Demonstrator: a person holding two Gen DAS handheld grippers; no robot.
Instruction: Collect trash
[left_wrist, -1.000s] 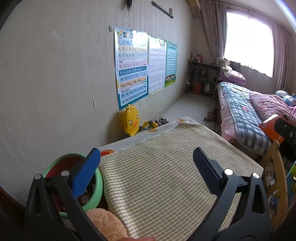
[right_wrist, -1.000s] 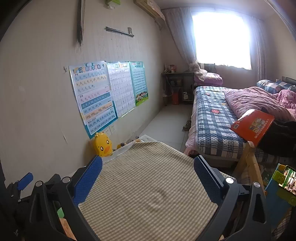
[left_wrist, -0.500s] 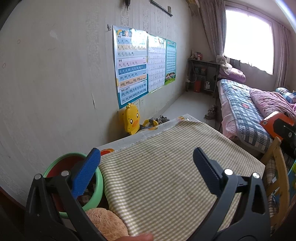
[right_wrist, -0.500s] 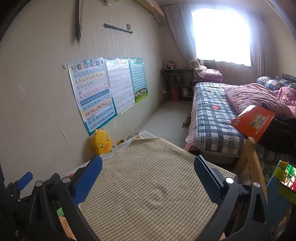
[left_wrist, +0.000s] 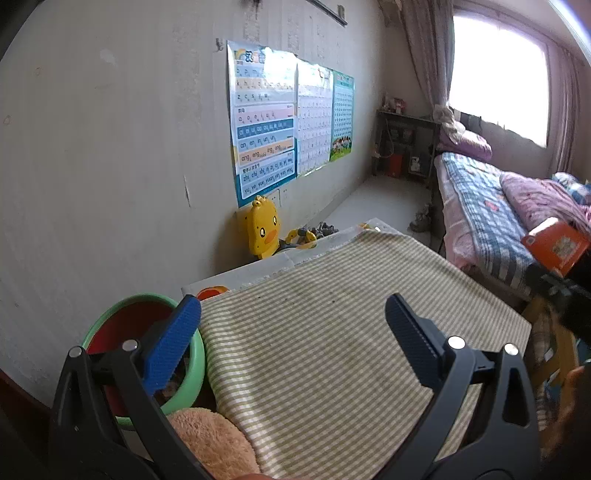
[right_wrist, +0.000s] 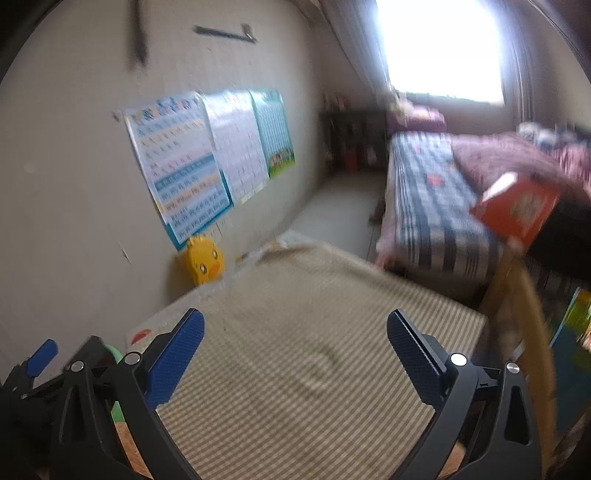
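Far left, low by the wall: green basin (left_wrist: 110, 325) w/ a red inside, sitting just beside the table's left edge. There's dark crumbly stuff at its bottom, so I judge that's the trash bin for this job, parked within easy reach of my left tool. My left gripper (left_wrist: 291, 332) hangs over the near part of the table, jaws spread wide, nothing btwn them; its left fingertip overlaps the basin rim in view, can't tell if it touches. Just near me, under that finger, a fuzzy tan plush (left_wrist: 210, 439) pokes up.

Center: green-striped cloth (left_wrist: 351, 332) covers the table top. It looks bare apart from a few tiny dark specks toward the far side, too small to say if they're crumbs. So no clear trash piece on the table right now; the only trash-like stuff I see is in the basin, left of and below my left gripper.

Far edge, by the wall: yellow duck toy (left_wrist: 262, 229), out of the way.

Right: my right gripper (right_wrist: 295, 347) is also wide open & empty, over the cloth; that view is blurred. Orange box (right_wrist: 517, 206) sits far right near the bed (right_wrist: 424, 192), well apart from both tools. Both held open & level, prob. ready to scan for the next piece.
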